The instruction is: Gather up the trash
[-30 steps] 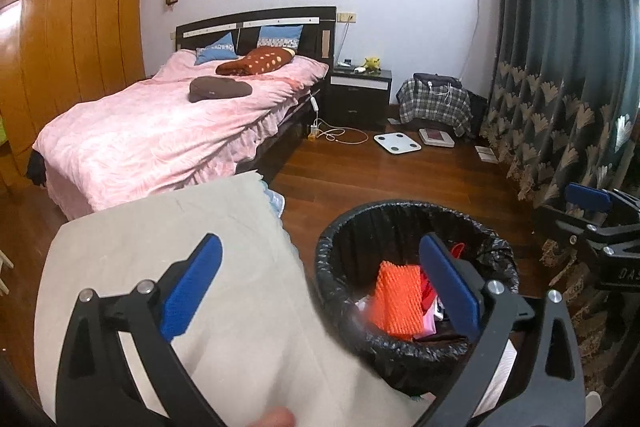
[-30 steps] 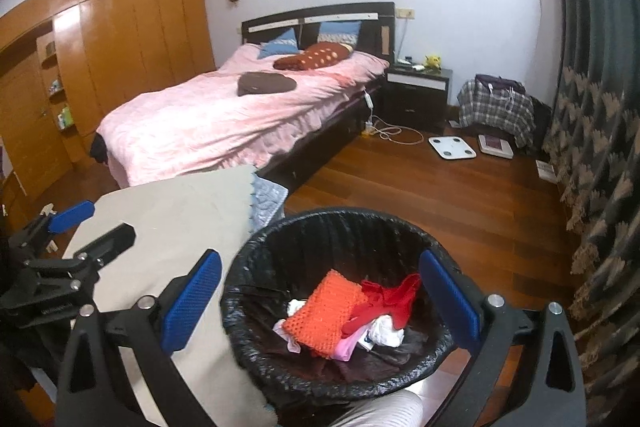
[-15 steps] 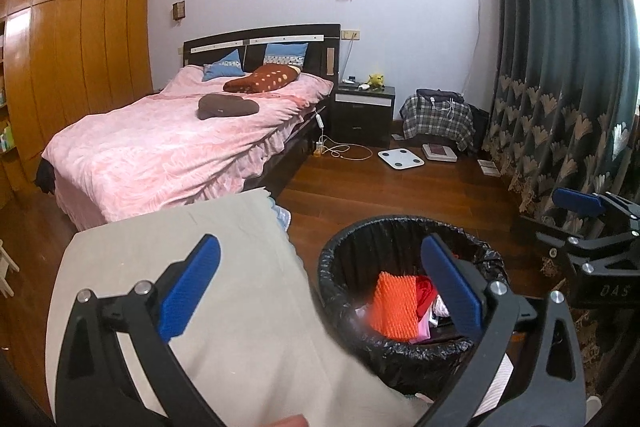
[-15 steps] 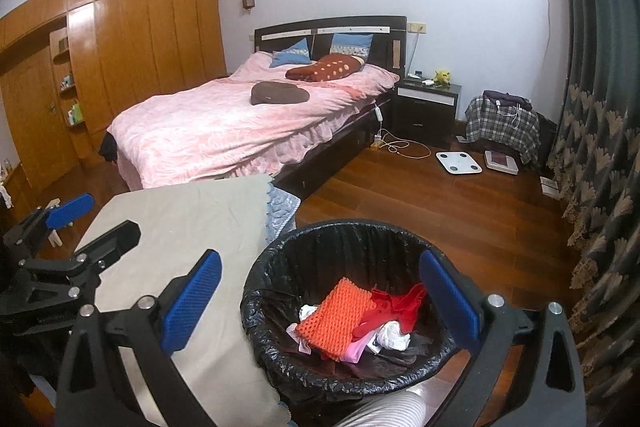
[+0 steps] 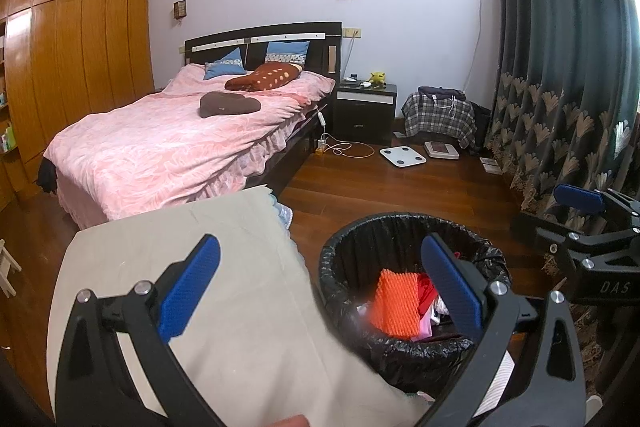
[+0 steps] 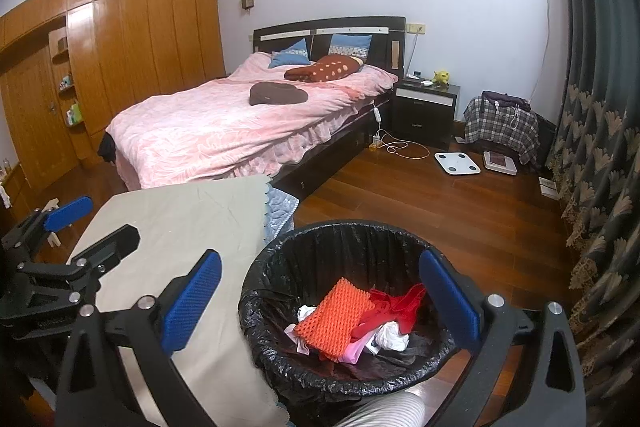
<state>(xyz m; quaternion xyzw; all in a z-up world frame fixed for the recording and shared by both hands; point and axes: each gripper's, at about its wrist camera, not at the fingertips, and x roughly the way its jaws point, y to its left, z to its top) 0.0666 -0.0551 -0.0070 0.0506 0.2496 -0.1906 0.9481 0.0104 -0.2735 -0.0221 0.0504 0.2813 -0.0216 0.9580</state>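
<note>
Item: round black-bagged trash bin (image 6: 344,311), on the floor beside the cloth-covered desk (image 6: 180,227); holds orange mesh wrapper (image 6: 334,317), red and white scraps. Left claw (image 5: 320,287), right claw (image 6: 320,301): both wide, empty. I'd scan the desk for leftovers before withdrawing.

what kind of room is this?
A home bedroom, most likely: a bed with a pink cover and pillows, a dark nightstand beside it, and a wooden wardrobe wall. A lined trash bin stands in the foreground.
</note>
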